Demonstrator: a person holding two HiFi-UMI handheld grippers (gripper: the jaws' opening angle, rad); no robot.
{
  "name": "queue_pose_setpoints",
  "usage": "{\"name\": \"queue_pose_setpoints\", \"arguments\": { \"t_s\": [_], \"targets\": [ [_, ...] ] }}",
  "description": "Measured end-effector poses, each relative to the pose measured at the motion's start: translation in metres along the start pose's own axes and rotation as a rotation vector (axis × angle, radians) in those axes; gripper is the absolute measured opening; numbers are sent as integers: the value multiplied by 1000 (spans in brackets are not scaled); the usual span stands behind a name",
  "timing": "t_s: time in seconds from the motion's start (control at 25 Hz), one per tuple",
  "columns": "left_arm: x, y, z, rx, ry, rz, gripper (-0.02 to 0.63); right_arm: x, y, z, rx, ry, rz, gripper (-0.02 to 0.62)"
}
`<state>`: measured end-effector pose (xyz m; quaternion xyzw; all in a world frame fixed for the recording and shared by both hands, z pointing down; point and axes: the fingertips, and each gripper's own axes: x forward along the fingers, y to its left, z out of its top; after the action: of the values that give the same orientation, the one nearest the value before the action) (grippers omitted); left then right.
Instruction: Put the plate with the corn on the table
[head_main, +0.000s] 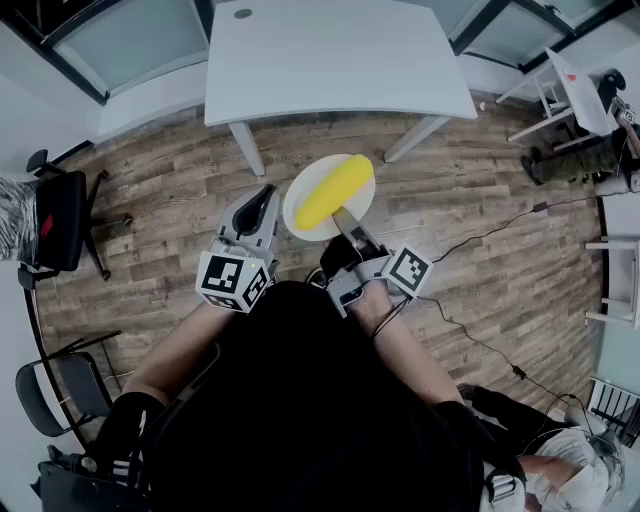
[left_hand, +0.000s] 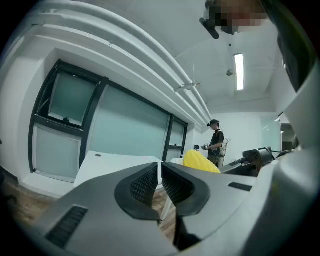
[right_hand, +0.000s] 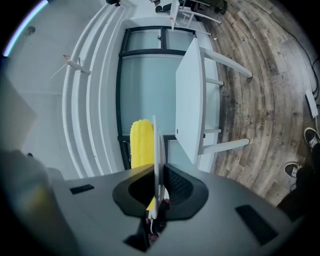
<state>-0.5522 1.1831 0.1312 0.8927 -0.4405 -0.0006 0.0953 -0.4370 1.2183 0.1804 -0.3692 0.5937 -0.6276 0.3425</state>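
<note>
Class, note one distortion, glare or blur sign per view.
Head view: the floor planks curve; left gripper view: the ceiling lamp glares white; right gripper view: black corners, and the table edge bows.

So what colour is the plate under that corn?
White. The plate shows best in the head view, under the yellow corn.
</note>
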Motion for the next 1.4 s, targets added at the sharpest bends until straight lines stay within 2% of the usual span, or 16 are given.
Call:
{"name": "queue_pose_setpoints", "arguments": {
  "t_s": [0.24, 0.52, 0.72, 1.04, 1.28, 1.4],
  "targets": [
    [14, -16, 4, 18, -4, 7, 26, -7, 3, 18, -4, 9, 5, 28],
    [22, -33, 2, 35, -24, 28, 26, -15, 6, 33, 7, 37, 50, 28],
    [26, -46, -1, 31, -32, 43, 26, -23, 1, 46, -1, 44, 31, 28],
    [40, -36, -9, 12, -24, 58, 26, -14, -4, 55, -44, 57, 5, 28],
    [75, -21, -18, -31, 11, 6, 26, 9, -12, 75, -30, 18, -32, 28],
    [98, 2, -15, -45, 20, -10, 26, 34, -13, 86, -40, 3, -52, 28]
  ]
}}
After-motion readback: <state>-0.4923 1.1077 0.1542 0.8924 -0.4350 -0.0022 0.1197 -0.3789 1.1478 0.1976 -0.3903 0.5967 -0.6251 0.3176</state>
